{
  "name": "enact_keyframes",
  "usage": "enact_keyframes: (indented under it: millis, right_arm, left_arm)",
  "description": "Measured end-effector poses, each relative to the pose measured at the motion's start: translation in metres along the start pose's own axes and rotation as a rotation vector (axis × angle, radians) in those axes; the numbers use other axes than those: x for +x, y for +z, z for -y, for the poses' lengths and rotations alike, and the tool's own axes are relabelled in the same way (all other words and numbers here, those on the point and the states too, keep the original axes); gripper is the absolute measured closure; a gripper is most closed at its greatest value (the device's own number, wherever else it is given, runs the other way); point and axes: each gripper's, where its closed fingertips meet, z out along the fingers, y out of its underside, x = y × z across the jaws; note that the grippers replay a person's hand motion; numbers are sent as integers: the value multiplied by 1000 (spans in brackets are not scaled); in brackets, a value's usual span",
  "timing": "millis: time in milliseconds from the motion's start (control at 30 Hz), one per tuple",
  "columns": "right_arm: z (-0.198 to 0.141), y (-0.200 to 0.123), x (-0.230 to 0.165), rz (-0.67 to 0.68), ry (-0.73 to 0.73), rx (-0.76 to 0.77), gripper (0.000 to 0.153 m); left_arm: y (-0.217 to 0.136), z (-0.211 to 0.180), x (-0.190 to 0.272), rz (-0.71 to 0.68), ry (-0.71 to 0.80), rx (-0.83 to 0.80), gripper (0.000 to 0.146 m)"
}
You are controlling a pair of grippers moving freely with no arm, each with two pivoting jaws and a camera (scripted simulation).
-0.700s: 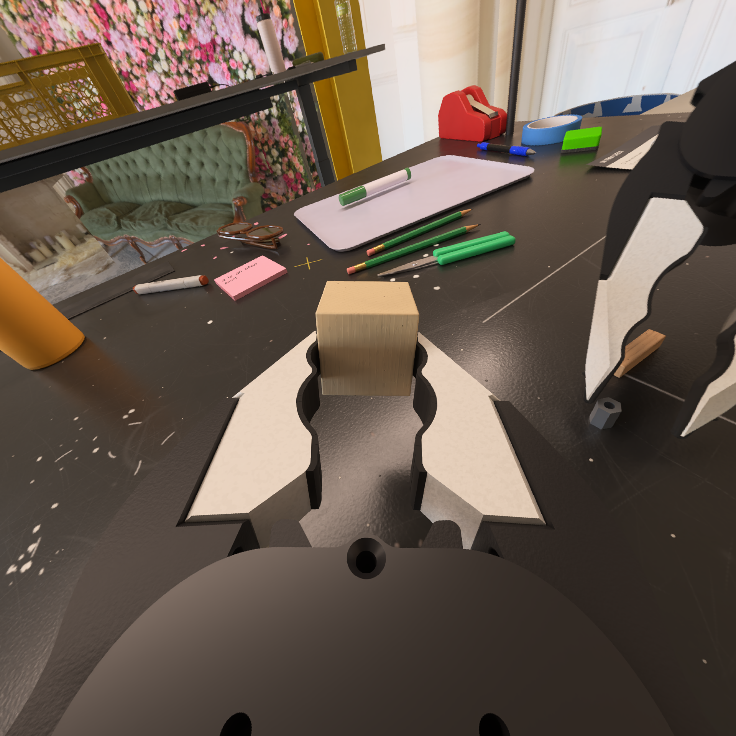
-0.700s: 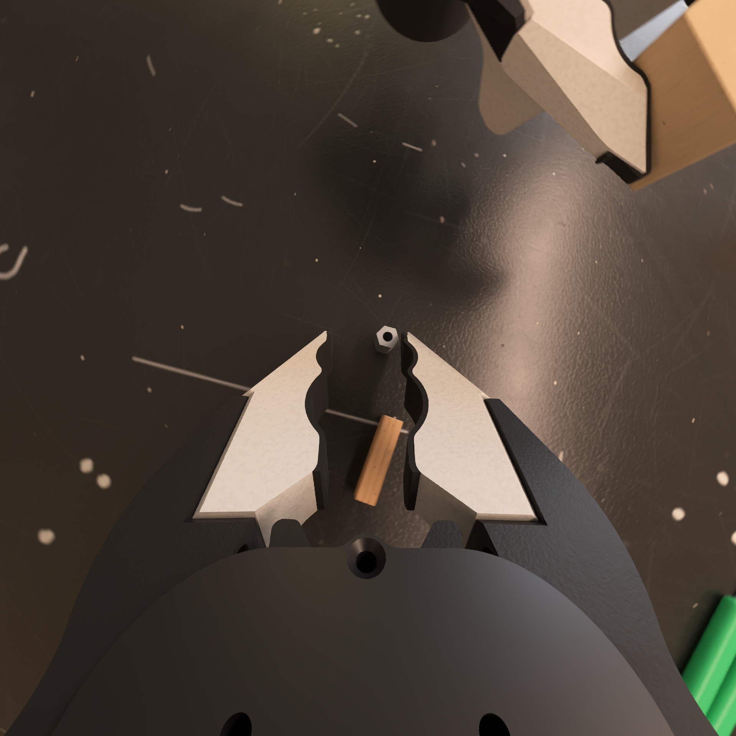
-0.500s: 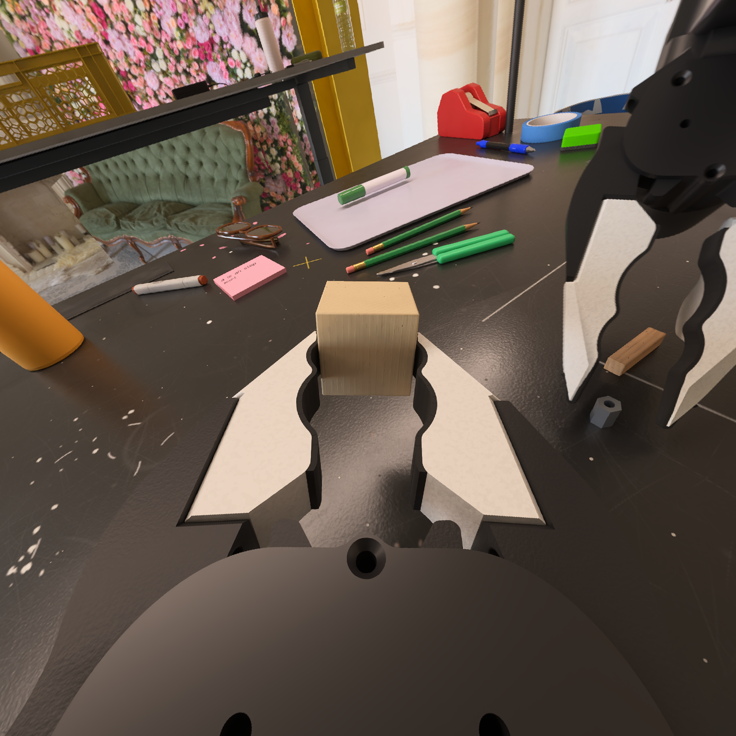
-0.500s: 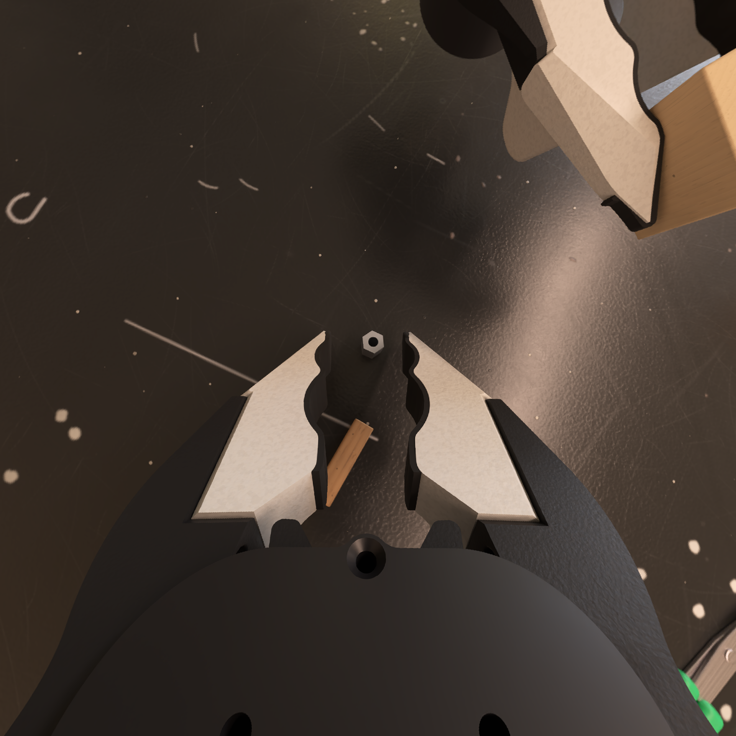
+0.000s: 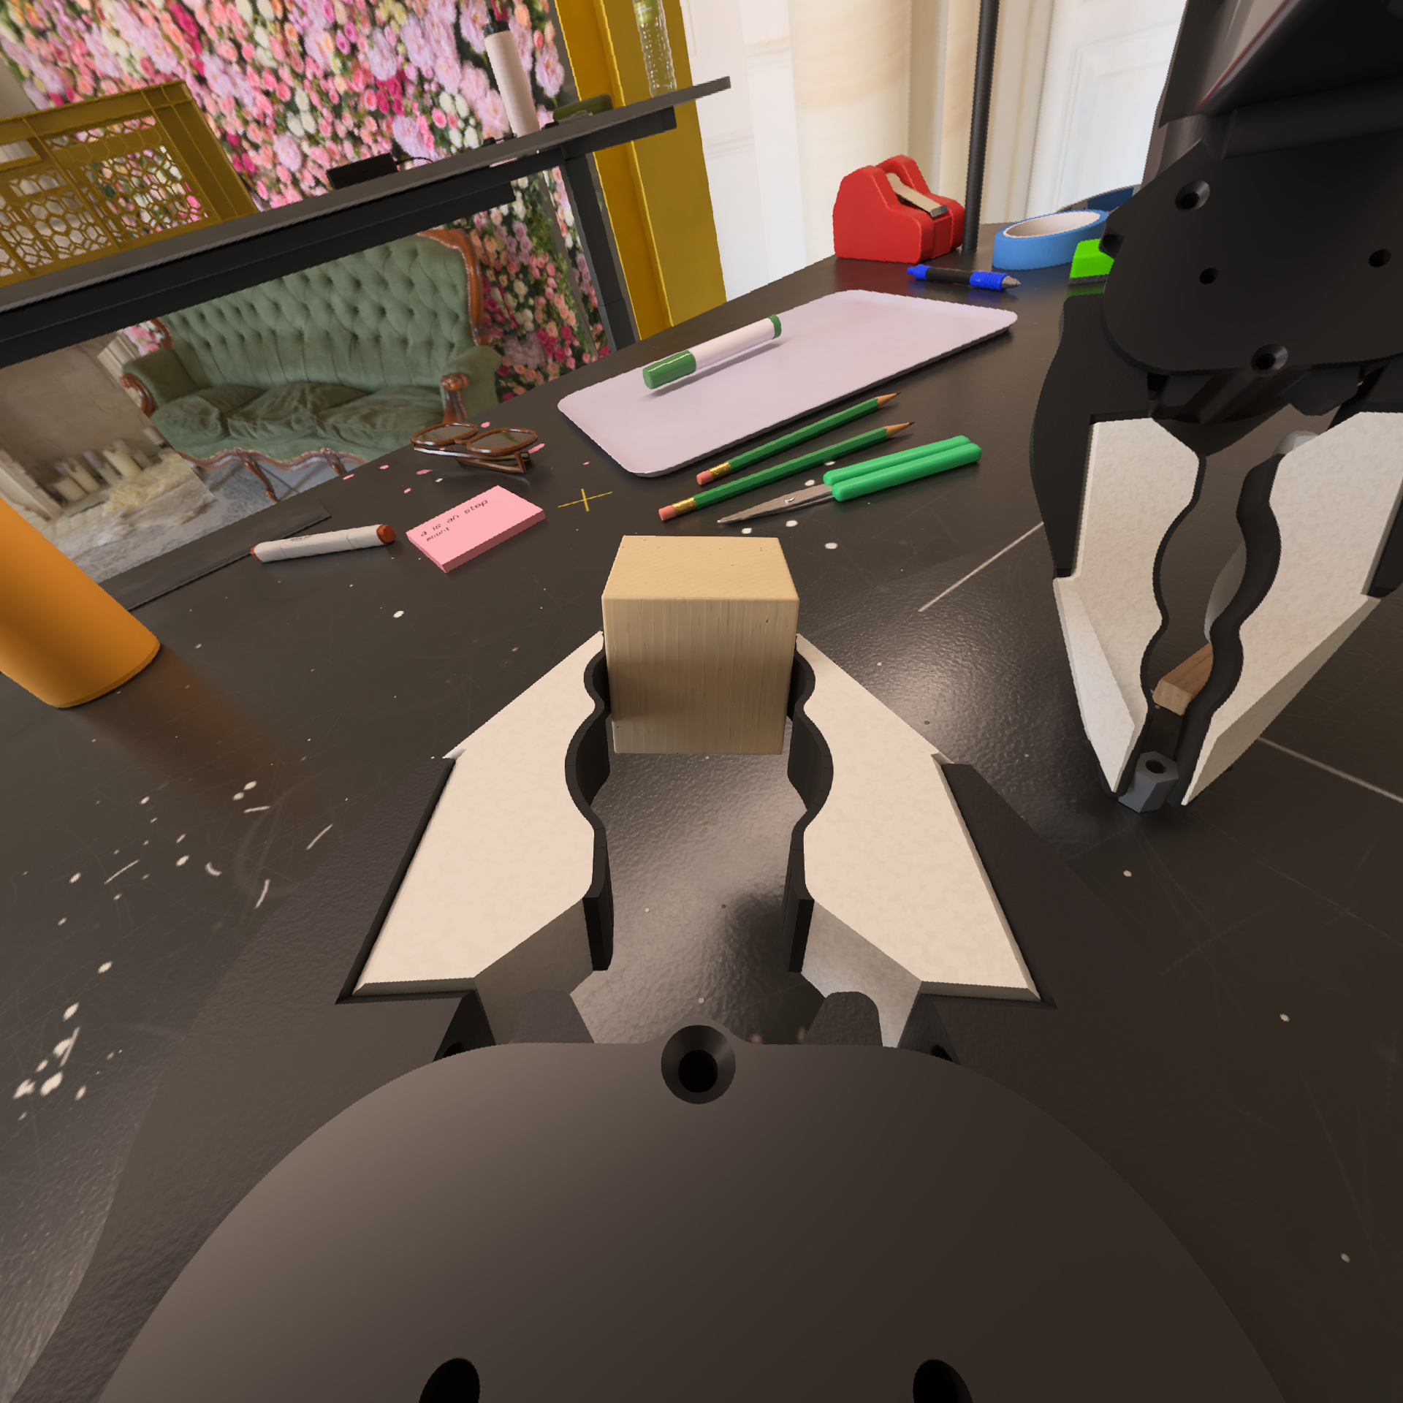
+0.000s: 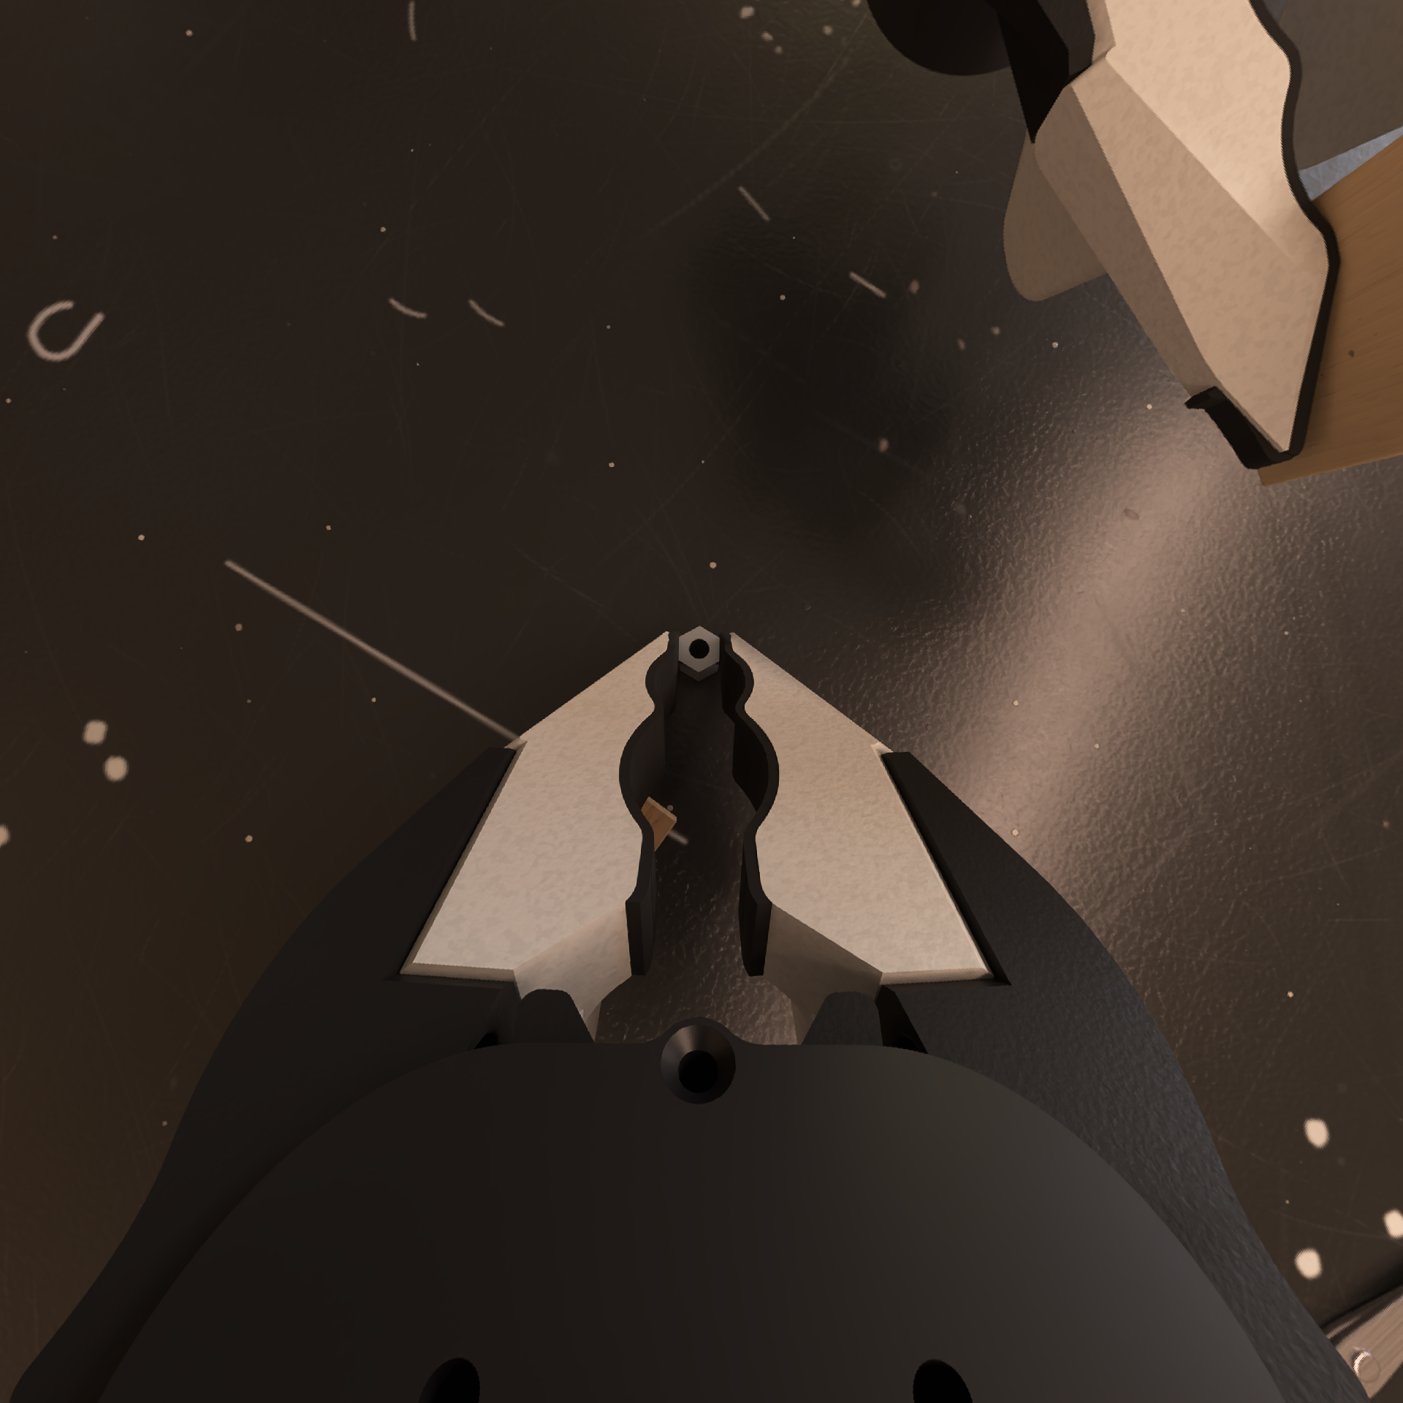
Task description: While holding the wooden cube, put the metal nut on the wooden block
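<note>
Left wrist view: the left gripper (image 5: 700, 676) holds the pale square wooden cube (image 5: 700, 645) clamped between its two fingertips, above the dark scratched tabletop (image 5: 304, 759). To the right, the right gripper (image 5: 1150, 789) points steeply down at the table with its fingers drawn narrow around the small grey hexagonal metal nut (image 5: 1152, 779), which sits at the very tips, at or just above the surface. The small brown wooden block (image 5: 1184, 679) lies on the table just behind the nut, seen through the gap between the fingers. The block's long axis cannot be judged here; most of it is hidden. Farther back lie a white tray (image 5: 835, 364) with a green-capped marker (image 5: 710, 353), two green pencils (image 5: 789, 455), green-handled scissors (image 5: 858, 482), a pink sticky-note pad (image 5: 474, 525) and a red tape dispenser (image 5: 892, 209). A floral wall and a green sofa stand beyond the table.

Right wrist view: looking straight down, the nut (image 6: 698, 650) stands bore-up between the fingertips, which close on its flats. One corner of the block (image 6: 657, 818) shows beside the left finger, nearer the gripper body than the nut. The transfer therefore appears to call for a lift and a short pull back toward that side. The right gripper is the nearer one. The cube's edge (image 6: 1359, 304) shows at upper right.
</note>
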Motion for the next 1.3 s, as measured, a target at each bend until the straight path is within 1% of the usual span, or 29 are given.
enact_keyframes:
  millis: [167,333,467,567,633,733,867,967,1300]
  right_arm:
    - [0,0,-1,-6,5,2,143]
    - [1,-8,-1,-61,46,25,143]
    - [-8,-31,-3,-182,133,38,143]
    - [-18,-48,-7,-300,247,73,143]
    - [-25,-53,-10,-373,337,113,143]
    - [-35,-55,-17,-445,399,132,143]
    - [-42,-49,-20,-433,447,115,143]
    - [-42,-46,-18,-435,433,82,143]
    - [-40,-43,-18,-422,428,65,143]
  left_arm:
    - [0,0,0,1,-5,3,102]
    - [-1,1,0,0,-4,5,102]
    - [-1,1,-1,1,-8,6,102]
    - [-1,1,-1,2,-7,4,102]
    - [0,0,-1,2,-6,3,102]
    - [0,0,-1,2,-6,2,102]
    - [0,0,0,1,-4,2,102]
    - [0,0,0,1,-2,2,102]
    - [0,0,0,0,0,1,102]
